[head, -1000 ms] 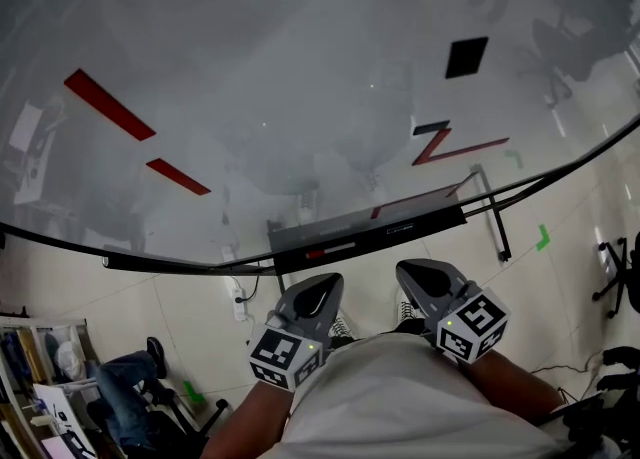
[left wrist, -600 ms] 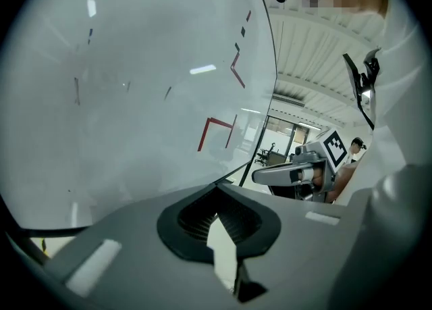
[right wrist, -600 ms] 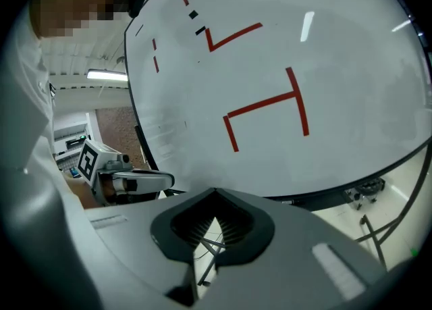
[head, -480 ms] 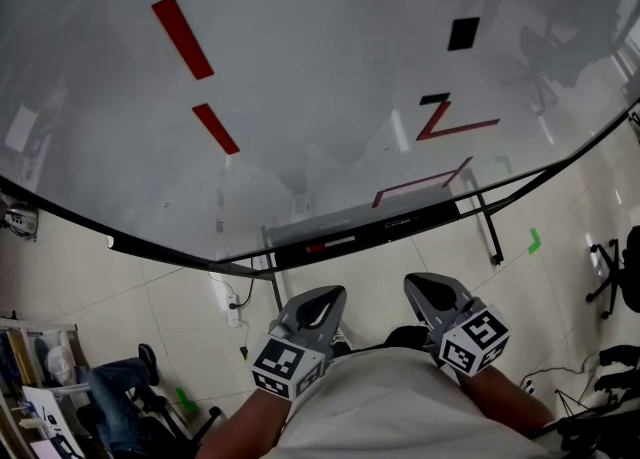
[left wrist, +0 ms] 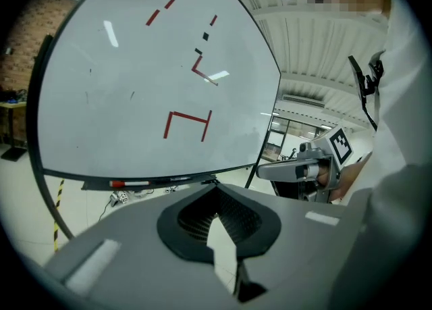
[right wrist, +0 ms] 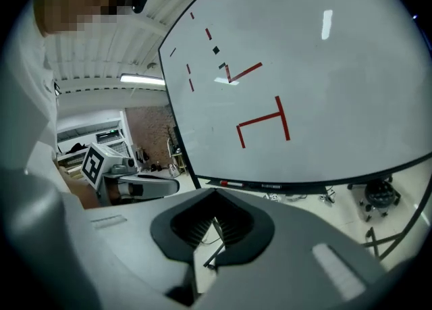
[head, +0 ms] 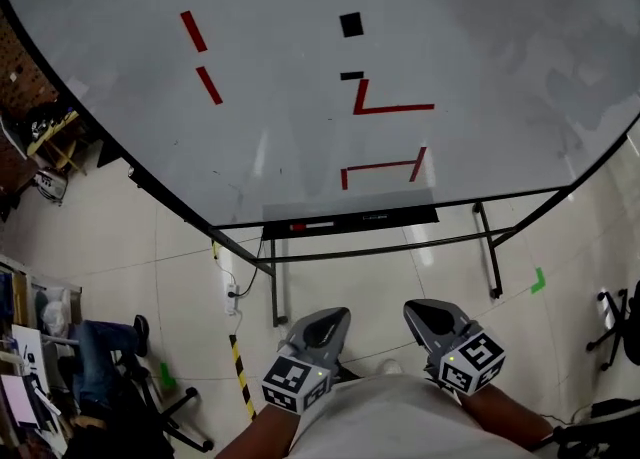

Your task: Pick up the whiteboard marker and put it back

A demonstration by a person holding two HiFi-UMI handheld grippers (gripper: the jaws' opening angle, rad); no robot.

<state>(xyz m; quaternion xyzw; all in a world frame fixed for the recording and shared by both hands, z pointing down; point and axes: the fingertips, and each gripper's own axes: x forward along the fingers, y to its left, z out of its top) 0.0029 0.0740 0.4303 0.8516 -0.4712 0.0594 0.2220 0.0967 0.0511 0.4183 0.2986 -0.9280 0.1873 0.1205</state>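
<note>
A pale tiled floor, hard and glossy, fills the near ground of a workshop room. Above it, close to the person's body, the left gripper and the right gripper are held side by side. In each gripper view the dark ribbed fingers are seen parted by a narrow gap, with only floor behind, so nothing is grasped.

Farther off, a thin black metal stand carries a long, shallow dark tray. The whiteboard marker lies flat along the left part of the tray, well apart from both grippers. It is small in every view, but it appears to be a slim white barrel with a red cap at its left end.

It is judged to be light, rigid and smooth plastic, likely to roll or slip. It would best be taken across the middle of the barrel, with the fingers square to its length.

Beyond the tray stands the whiteboard, a broad, slick white sheet marked with red tape strips and a black square.
</note>
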